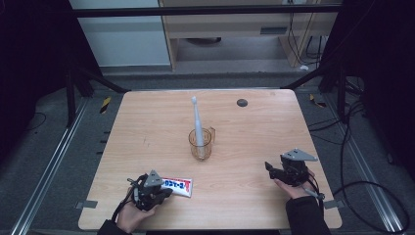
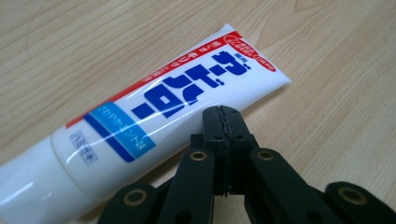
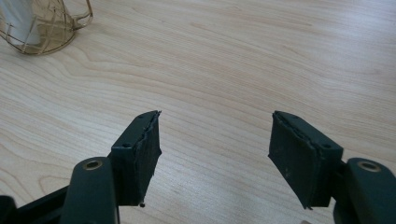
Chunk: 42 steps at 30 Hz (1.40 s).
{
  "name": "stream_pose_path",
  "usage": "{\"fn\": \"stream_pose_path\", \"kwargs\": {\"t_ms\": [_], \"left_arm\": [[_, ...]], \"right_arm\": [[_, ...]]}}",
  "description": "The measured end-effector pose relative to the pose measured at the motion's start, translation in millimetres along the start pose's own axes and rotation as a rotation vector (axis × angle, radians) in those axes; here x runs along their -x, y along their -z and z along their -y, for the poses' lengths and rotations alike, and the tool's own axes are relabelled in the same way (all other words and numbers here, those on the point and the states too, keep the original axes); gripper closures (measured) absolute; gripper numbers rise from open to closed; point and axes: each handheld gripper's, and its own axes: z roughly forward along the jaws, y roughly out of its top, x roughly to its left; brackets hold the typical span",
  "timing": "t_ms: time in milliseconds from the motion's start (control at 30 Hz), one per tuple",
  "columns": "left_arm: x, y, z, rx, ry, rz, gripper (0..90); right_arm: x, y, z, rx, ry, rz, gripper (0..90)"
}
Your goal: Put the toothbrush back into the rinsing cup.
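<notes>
A white toothpaste tube (image 1: 177, 186) with blue and red print lies flat near the table's front left. My left gripper (image 1: 166, 192) is shut with nothing between its jaws, its tips just beside the tube (image 2: 159, 112) and close to its lower side (image 2: 224, 112). A clear amber cup (image 1: 200, 143) with a handle stands mid-table and holds a white toothbrush (image 1: 196, 120) upright. My right gripper (image 1: 268, 167) rests at the front right, open and empty (image 3: 215, 140), pointing toward the cup (image 3: 37, 28).
The wooden table (image 1: 147, 122) has a small dark round cap (image 1: 242, 102) near its far edge. Black frame bars and cables lie on the floor around the table, and a cabinet stands behind it.
</notes>
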Motion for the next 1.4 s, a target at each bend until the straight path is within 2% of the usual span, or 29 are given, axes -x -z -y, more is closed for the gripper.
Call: {"fn": "stream_pose_path", "kwargs": {"t_ms": [267,433,533,633,667,733,767,800,867,967,1100,1400], "left_arm": [[-0.5,-10.7,-11.2,-0.002,-0.015,-0.003,89.6],[0.9,-4.9,-18.2,0.022,-0.024,0.006,89.6],[-7.7,8.5,-27.3,0.073,-0.025,-0.027,89.6],[-26.7,18.2,-35.6,0.101,0.001,-0.100,89.6],[-34.8,19.1,-37.1,0.097,0.013,-0.123,89.6],[-50.4,16.8,-36.8,0.072,0.052,-0.138,89.6],[-57.1,14.8,-35.2,0.049,0.058,-0.146,89.6],[-61.9,12.5,-33.1,0.020,0.066,-0.153,89.6],[-67.5,9.9,-27.5,-0.005,0.086,-0.147,89.6],[-69.9,6.9,-22.4,-0.039,0.087,-0.136,89.6],[-68.0,5.0,-18.7,-0.076,0.067,-0.128,89.6],[-68.0,10.8,-6.9,-0.091,0.084,-0.126,89.7]], "right_arm": [[-1.4,-0.6,-0.8,-0.001,0.006,-0.003,33.4],[-0.4,-0.5,0.0,-0.005,-0.005,-0.003,33.4],[0.2,-1.6,0.5,-0.005,0.002,0.002,33.4],[-0.4,-2.3,0.6,-0.008,0.001,0.002,33.4],[-0.3,-2.7,0.7,-0.008,0.002,0.001,33.4],[0.4,-3.5,1.3,-0.013,0.001,0.000,33.4],[0.9,-4.0,1.7,-0.015,0.002,0.004,33.4],[1.2,-4.4,2.0,-0.018,0.002,0.007,33.4],[1.6,-4.9,2.7,-0.020,0.001,0.007,33.4],[1.9,-5.5,3.2,-0.025,0.000,0.009,33.4],[1.5,-5.3,3.8,-0.027,0.006,0.007,33.4],[2.0,-4.0,4.3,-0.025,0.006,0.005,33.3]]}}
